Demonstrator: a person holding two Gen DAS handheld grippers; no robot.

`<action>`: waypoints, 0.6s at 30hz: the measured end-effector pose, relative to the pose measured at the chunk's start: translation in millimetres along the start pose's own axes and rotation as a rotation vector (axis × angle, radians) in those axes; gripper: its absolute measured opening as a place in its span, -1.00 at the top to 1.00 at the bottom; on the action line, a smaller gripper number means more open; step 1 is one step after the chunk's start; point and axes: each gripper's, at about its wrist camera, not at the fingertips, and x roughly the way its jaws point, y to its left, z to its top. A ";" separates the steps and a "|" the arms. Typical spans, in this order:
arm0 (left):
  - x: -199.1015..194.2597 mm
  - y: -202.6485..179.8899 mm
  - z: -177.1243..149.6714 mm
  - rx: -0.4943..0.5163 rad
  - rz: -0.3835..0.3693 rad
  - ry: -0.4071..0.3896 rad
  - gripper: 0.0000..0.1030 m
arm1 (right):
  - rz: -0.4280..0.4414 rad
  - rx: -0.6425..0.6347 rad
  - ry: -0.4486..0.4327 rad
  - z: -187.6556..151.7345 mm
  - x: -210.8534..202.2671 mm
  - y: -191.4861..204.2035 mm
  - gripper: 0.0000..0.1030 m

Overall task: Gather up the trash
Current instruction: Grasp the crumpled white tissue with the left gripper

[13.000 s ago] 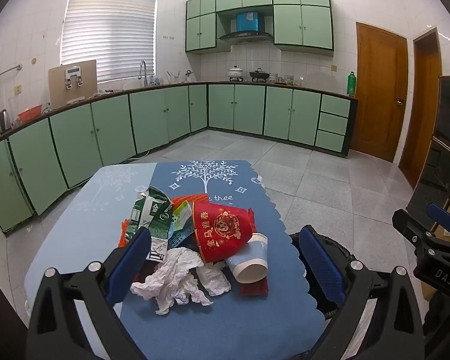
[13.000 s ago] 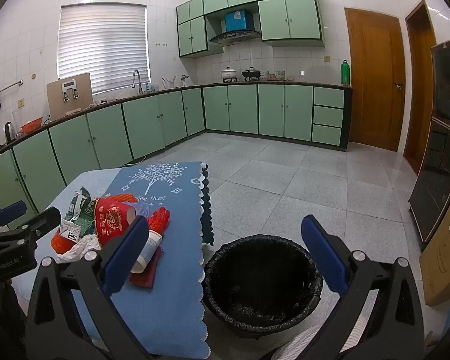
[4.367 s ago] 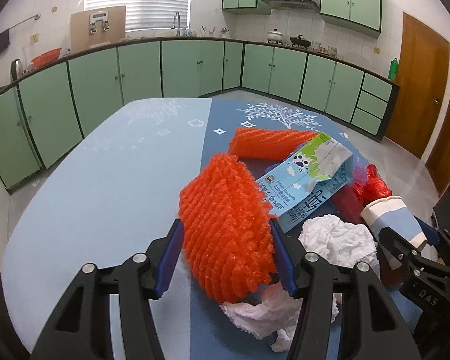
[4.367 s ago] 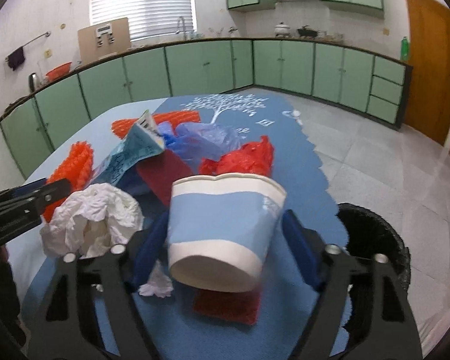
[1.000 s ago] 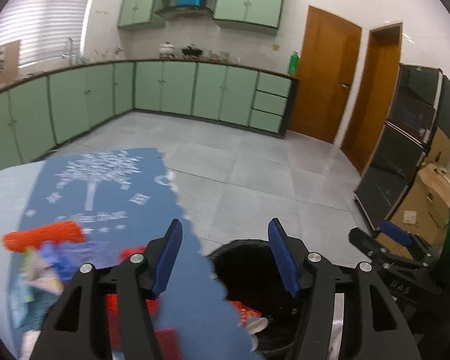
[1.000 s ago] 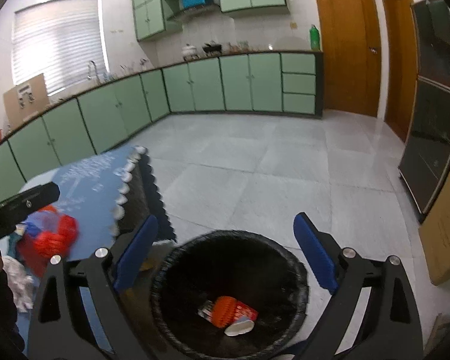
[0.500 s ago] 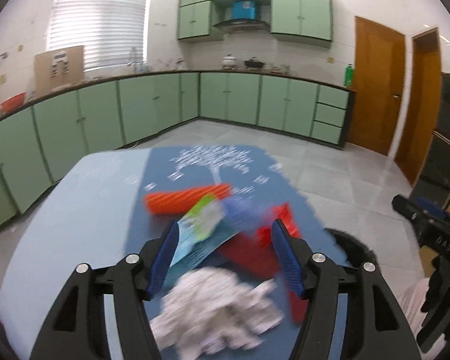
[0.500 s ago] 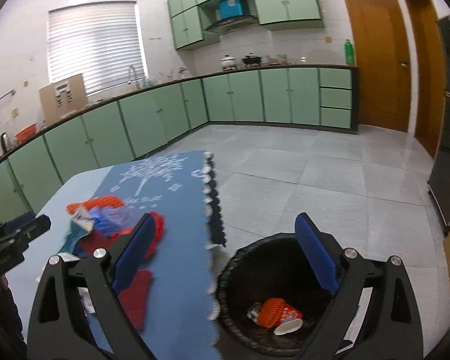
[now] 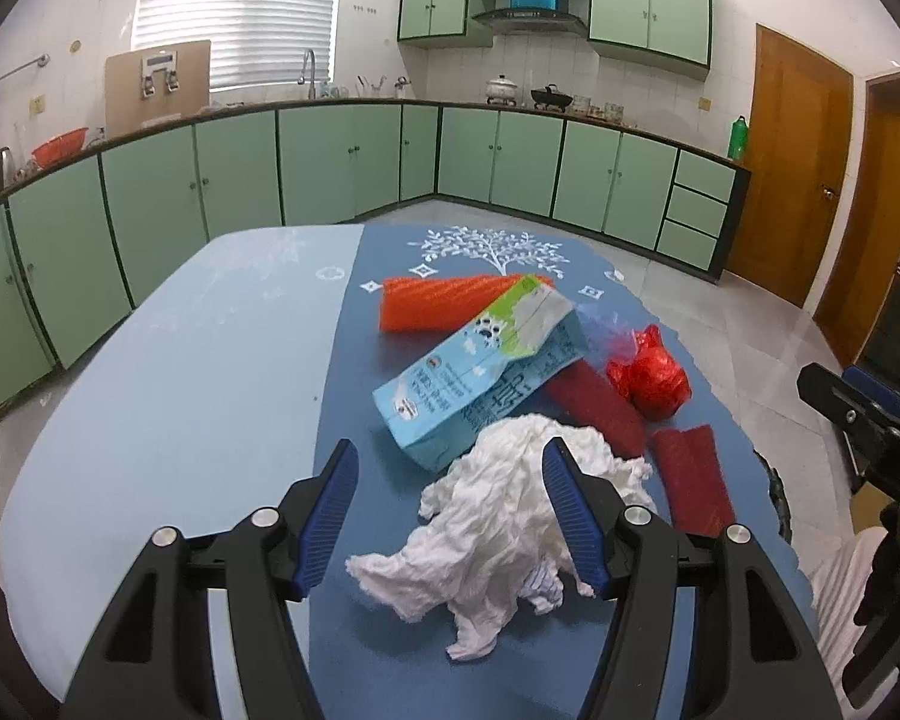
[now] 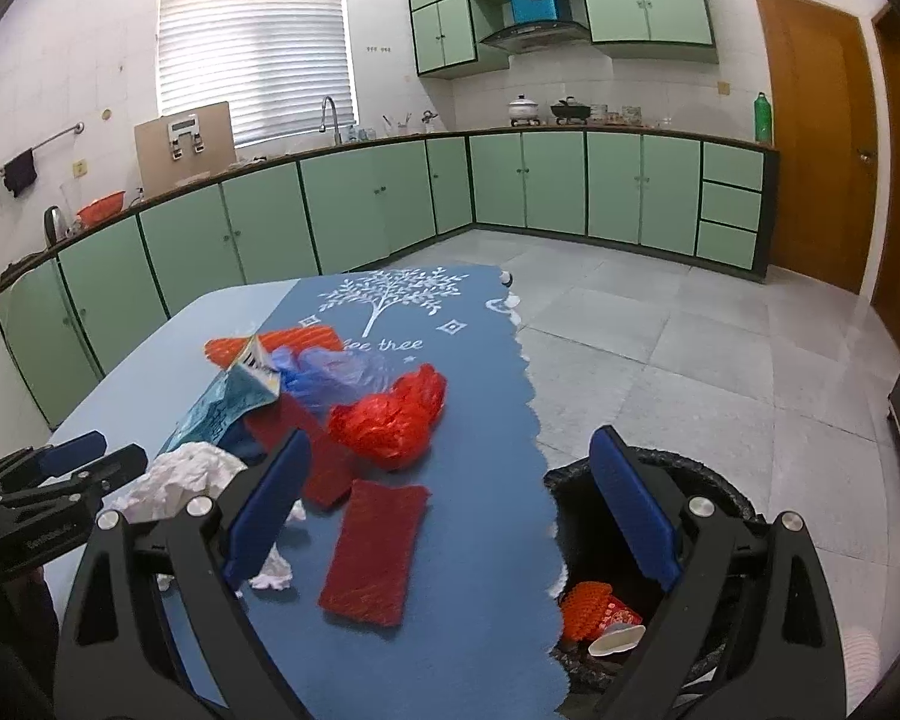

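Both tools, left [image 9: 447,501] and right [image 10: 447,510], gape empty over the tabletop [image 9: 198,372]: one crumpled tissue wad [image 9: 498,516], one flattened carton [image 9: 480,360], one crinkly red bag [image 9: 651,375], two flat red pads [image 10: 375,552].

light: bright, even, diffuse; daylight through the blinds [image 9: 237,12] plus overhead
shadows: soft, short, under the tissue [image 9: 510,516]
glare: floor [image 10: 720,348] sheen by the door [image 9: 804,162]; blinds near blown out
blur: none, both views sharp
distortion: strong fisheye, cabinets [image 10: 390,204] bow
edges: black vignette in corners
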 end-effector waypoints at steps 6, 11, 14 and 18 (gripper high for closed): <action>8.5 2.2 -10.1 -0.008 -0.006 0.035 -0.21 | 0.005 -0.016 0.010 -2.6 0.3 5.8 -0.77; 16.1 4.1 -14.7 -0.021 -0.031 0.068 0.05 | 0.003 -0.022 0.022 -5.4 4.1 7.6 -0.77; 17.8 3.9 -16.6 -0.029 -0.055 0.077 0.39 | 0.000 -0.023 0.031 -6.9 6.8 8.7 -0.77; 13.8 0.7 -16.1 -0.026 -0.063 0.069 0.75 | -0.002 -0.027 0.041 -10.2 11.3 10.0 -0.77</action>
